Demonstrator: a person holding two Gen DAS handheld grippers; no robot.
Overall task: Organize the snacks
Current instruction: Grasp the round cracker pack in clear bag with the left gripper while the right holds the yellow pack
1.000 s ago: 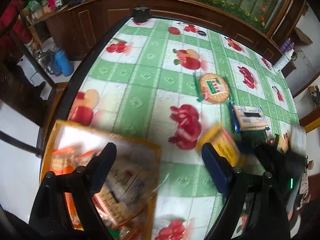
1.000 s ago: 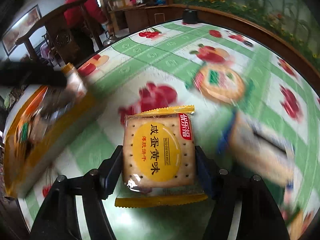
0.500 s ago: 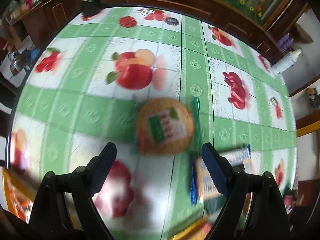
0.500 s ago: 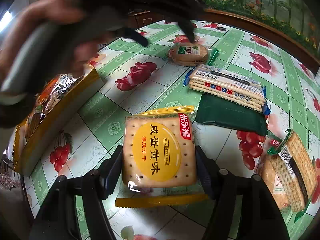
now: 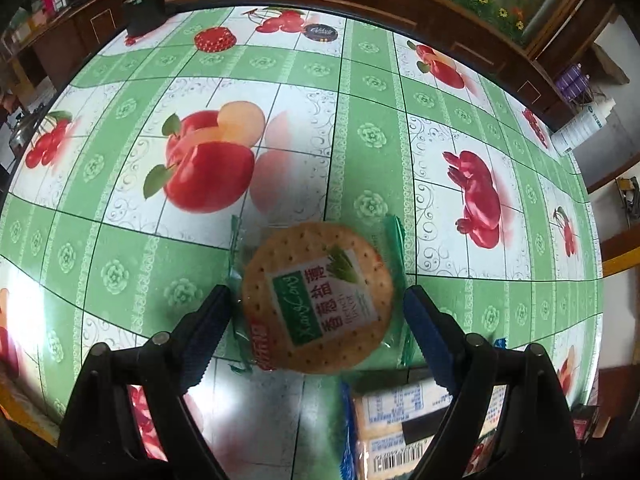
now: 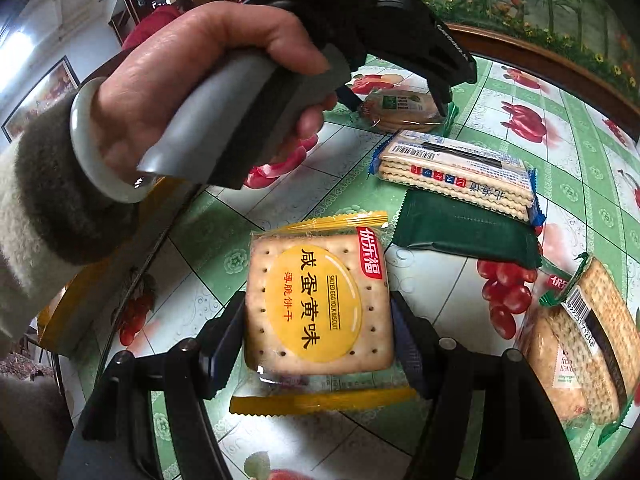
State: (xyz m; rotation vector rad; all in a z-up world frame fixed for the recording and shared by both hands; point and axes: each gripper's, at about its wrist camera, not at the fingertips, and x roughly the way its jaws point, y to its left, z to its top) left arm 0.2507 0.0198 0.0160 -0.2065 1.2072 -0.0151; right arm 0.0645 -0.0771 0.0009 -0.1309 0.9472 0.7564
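My left gripper (image 5: pixel 316 312) is open with its fingers either side of a round biscuit pack (image 5: pixel 318 298) with a green label, lying on the fruit-print tablecloth (image 5: pixel 280 128). That pack also shows in the right wrist view (image 6: pixel 404 110), under the left gripper. My right gripper (image 6: pixel 318 328) is shut on a square salted egg yolk biscuit pack (image 6: pixel 316 304) with a yellow wrapper, held just above the table.
A blue-edged cracker pack (image 6: pixel 456 172) lies on a dark green packet (image 6: pixel 464 228). A green-wrapped biscuit pack (image 6: pixel 588 340) lies at the right. The yellow box (image 6: pixel 72 300) of snacks sits at the left. A black object (image 5: pixel 144 12) stands at the table's far edge.
My left gripper has swung away from the yellow box and come down around the round biscuit pack. My right gripper still holds the yellow pack and has barely moved.
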